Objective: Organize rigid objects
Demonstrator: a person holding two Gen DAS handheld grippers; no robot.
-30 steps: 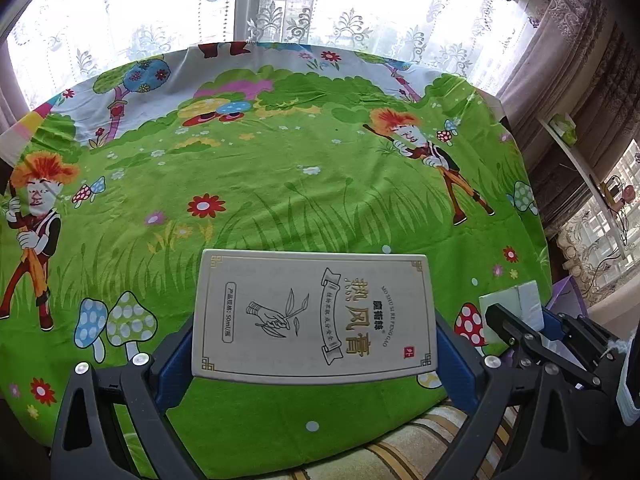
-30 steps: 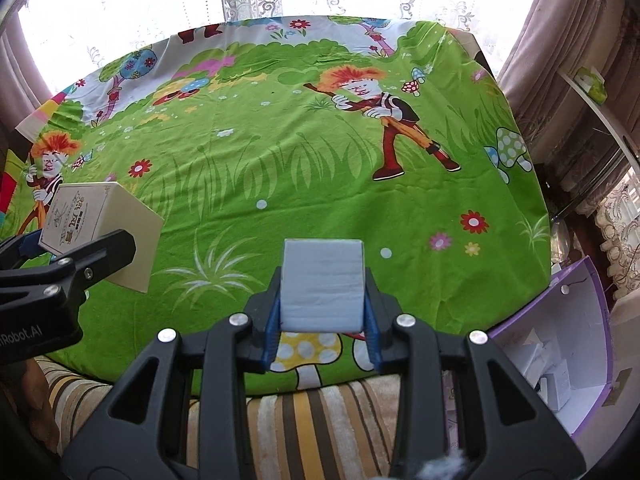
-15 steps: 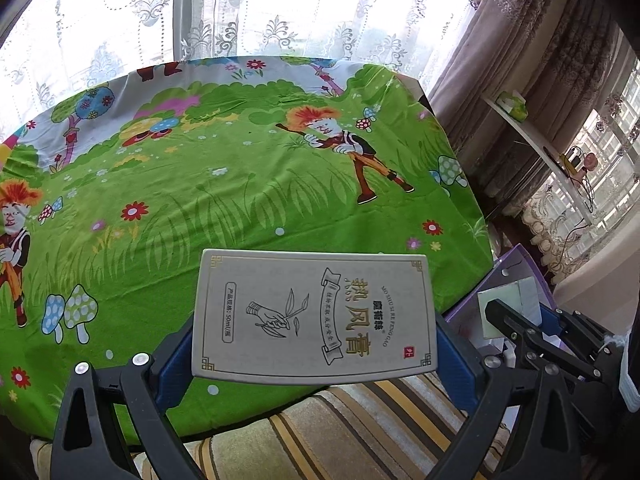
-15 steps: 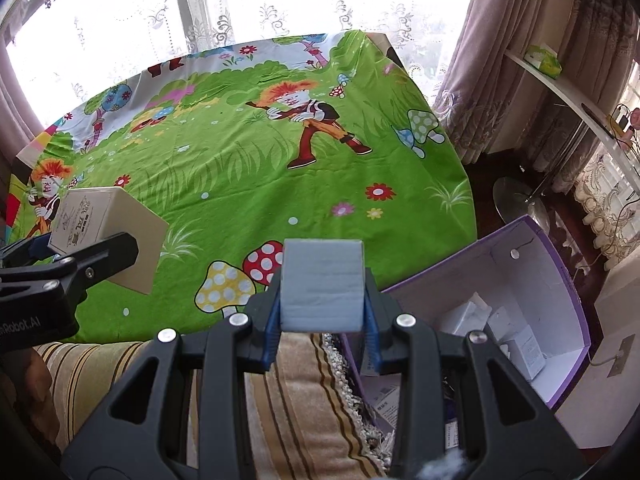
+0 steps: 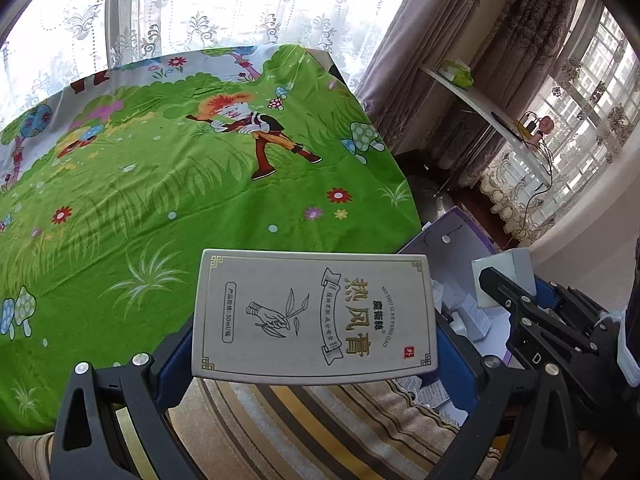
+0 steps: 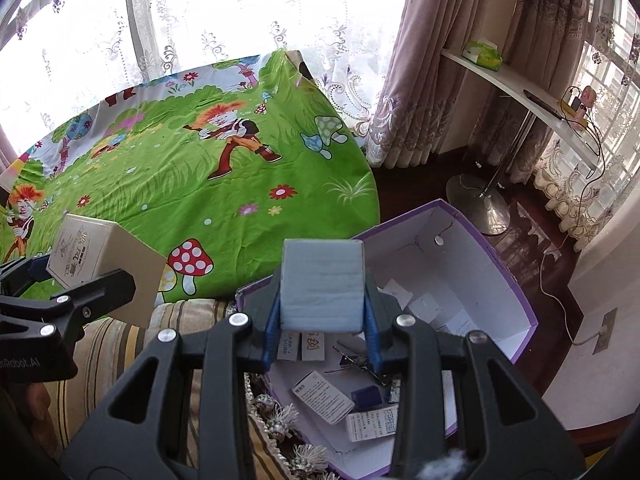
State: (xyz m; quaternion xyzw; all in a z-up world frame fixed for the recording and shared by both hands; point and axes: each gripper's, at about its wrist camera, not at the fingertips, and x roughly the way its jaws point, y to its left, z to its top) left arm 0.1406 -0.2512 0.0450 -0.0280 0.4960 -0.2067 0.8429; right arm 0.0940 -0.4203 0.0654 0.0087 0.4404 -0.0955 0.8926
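My left gripper (image 5: pixel 316 364) is pinching the beige ointment carton (image 5: pixel 314 316); my right gripper (image 6: pixel 322 340) is pinching a pale blue box (image 6: pixel 322 284). Both have swung off the green tablecloth (image 6: pixel 224 200) toward the purple storage box (image 6: pixel 480 264); drop-off appears imminent.

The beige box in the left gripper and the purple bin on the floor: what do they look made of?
Beige box: apparently printed cardboard, matte, with shiny gilt border and lettering, crisp folded edges. Purple bin: likely paperboard too, purple outside, plain white inside, thin walls with a visible fold crease; I can't rule out thin plastic.
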